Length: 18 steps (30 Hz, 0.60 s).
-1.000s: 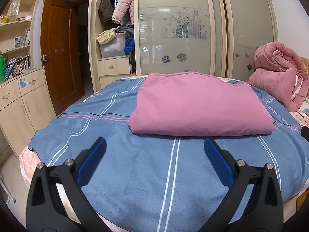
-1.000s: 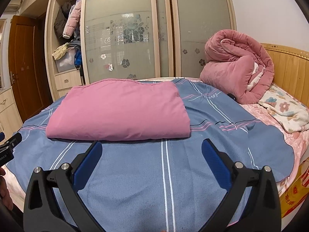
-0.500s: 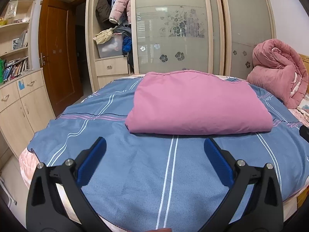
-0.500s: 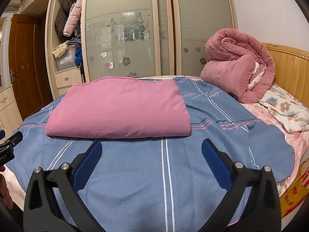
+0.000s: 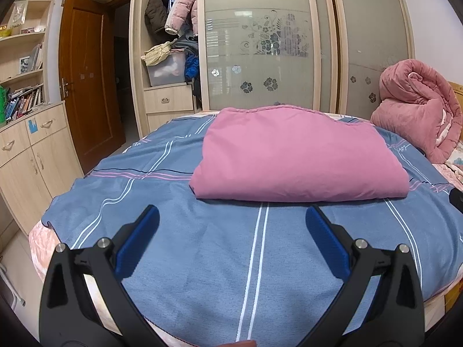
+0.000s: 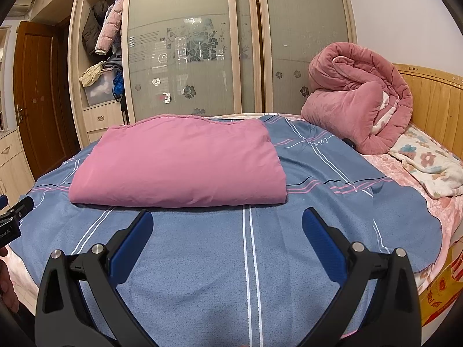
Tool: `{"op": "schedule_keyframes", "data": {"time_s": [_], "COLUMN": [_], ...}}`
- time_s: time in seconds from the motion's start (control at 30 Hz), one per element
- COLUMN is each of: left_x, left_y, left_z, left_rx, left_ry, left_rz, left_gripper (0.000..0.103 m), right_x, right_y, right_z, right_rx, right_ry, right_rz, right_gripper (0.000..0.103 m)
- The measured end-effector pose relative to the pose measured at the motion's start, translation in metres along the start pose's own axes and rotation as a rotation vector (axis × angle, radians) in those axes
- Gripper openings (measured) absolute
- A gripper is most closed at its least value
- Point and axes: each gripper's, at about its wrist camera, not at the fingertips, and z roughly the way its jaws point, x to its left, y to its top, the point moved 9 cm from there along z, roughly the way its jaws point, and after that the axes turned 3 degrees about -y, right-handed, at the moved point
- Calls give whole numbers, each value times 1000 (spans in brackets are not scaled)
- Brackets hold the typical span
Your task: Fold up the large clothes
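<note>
A pink cloth (image 5: 298, 156) lies folded into a thick rectangle on the blue striped bedspread (image 5: 202, 260). It also shows in the right wrist view (image 6: 179, 164). My left gripper (image 5: 231, 219) is open and empty, held above the bedspread short of the cloth's near edge. My right gripper (image 6: 227, 219) is open and empty, also short of the near edge. The tip of the left gripper shows at the left edge of the right wrist view (image 6: 14, 217).
A rolled pink quilt (image 6: 358, 101) sits at the bed's far right by a wooden headboard (image 6: 434, 98). A floral blanket (image 6: 428, 162) lies beside it. A wardrobe (image 5: 260, 43) with glass doors stands behind the bed. A cabinet (image 5: 26, 156) and a door (image 5: 86, 81) are left.
Both grippers have dropped slightly and tilted, so the folded cloth sits a little higher in the views. Both stay open. The cloth has not moved.
</note>
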Motion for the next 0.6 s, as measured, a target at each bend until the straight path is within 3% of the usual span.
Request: {"op": "schedule_keyframes", "data": {"time_s": [0.17, 0.37, 0.6], "left_x": [0, -3, -11], "left_y": [0, 0, 3], "left_z": [3, 2, -4], "left_rx": [21, 36, 5], "left_ry": [19, -9, -35], "left_rz": [21, 24, 38], "left_gripper": [101, 101, 101], "right_x": [0, 1, 1], "right_y": [0, 0, -1], "right_z": [0, 0, 0], "right_rx": [2, 2, 3], "right_ry": [2, 4, 1], "right_rz": [0, 0, -1], "right_gripper": [102, 102, 102]}}
